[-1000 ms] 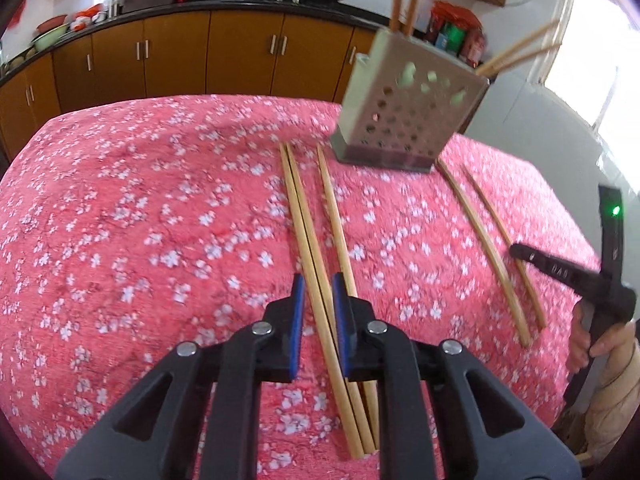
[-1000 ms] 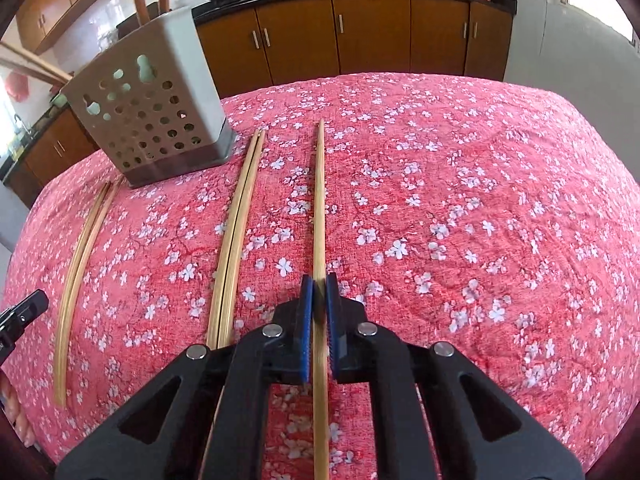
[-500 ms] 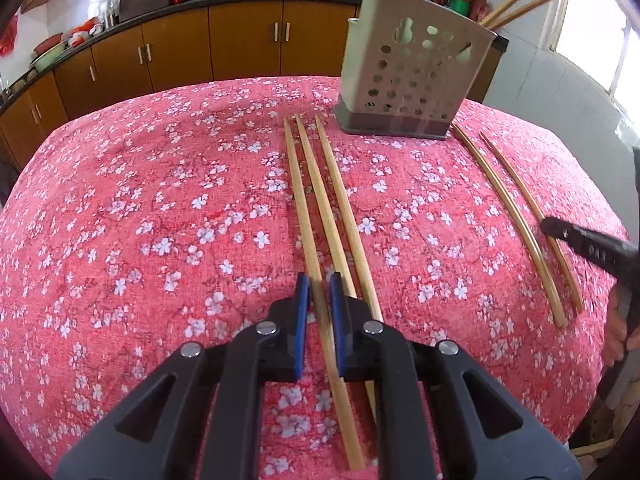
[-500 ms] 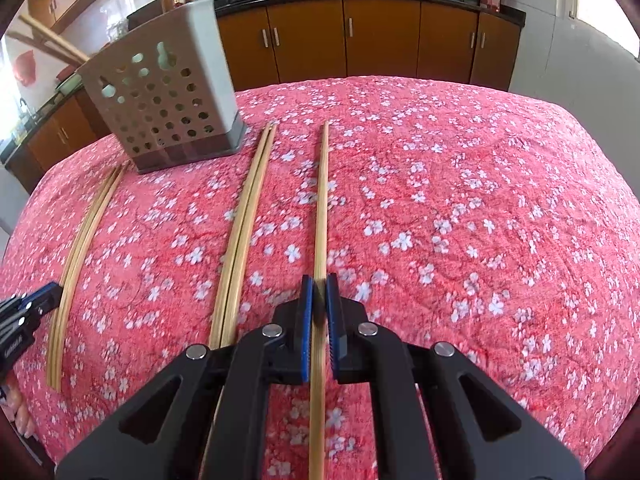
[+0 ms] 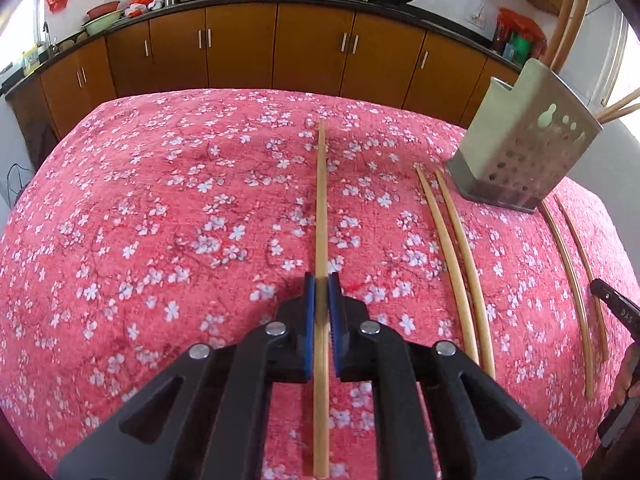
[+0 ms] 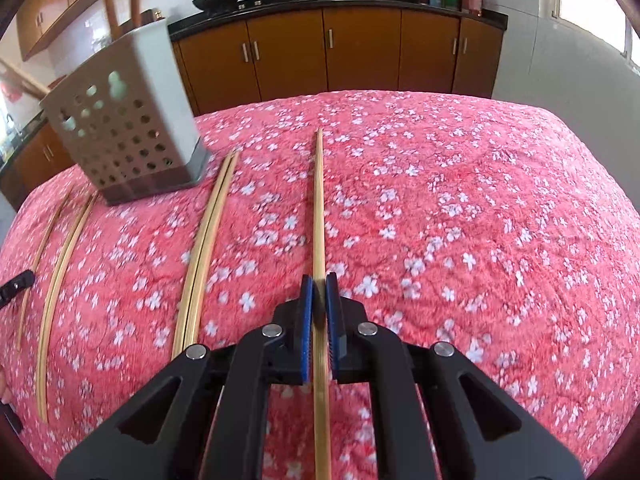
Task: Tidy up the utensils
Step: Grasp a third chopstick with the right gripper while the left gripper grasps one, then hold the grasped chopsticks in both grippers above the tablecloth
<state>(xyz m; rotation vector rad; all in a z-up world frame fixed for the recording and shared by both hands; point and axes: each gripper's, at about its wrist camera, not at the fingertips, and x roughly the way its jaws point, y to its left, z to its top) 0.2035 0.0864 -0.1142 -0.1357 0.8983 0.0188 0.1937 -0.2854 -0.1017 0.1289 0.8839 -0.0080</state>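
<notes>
My left gripper [image 5: 321, 286] is shut on a wooden chopstick [image 5: 321, 200] that points forward over the red floral cloth. My right gripper [image 6: 319, 288] is shut on another chopstick [image 6: 319, 208], also pointing forward. A perforated grey utensil holder [image 5: 520, 152] stands at the right in the left wrist view and at the left in the right wrist view [image 6: 120, 128], with chopsticks standing in it. Two loose chopsticks [image 5: 456, 256] lie beside the holder, also shown in the right wrist view [image 6: 206, 240]. Another pair [image 5: 576, 280] lies beyond the holder.
The table carries a red cloth with white blossoms [image 5: 160, 220]. Brown kitchen cabinets [image 5: 240, 48] with a dark counter and woks stand behind. The other gripper's tip shows at the right edge [image 5: 616, 308] and at the left edge [image 6: 16, 286].
My left gripper closed on one of the three chopsticks and swung left with it, away from the holder. My right gripper keeps its chopstick and has shifted slightly.
</notes>
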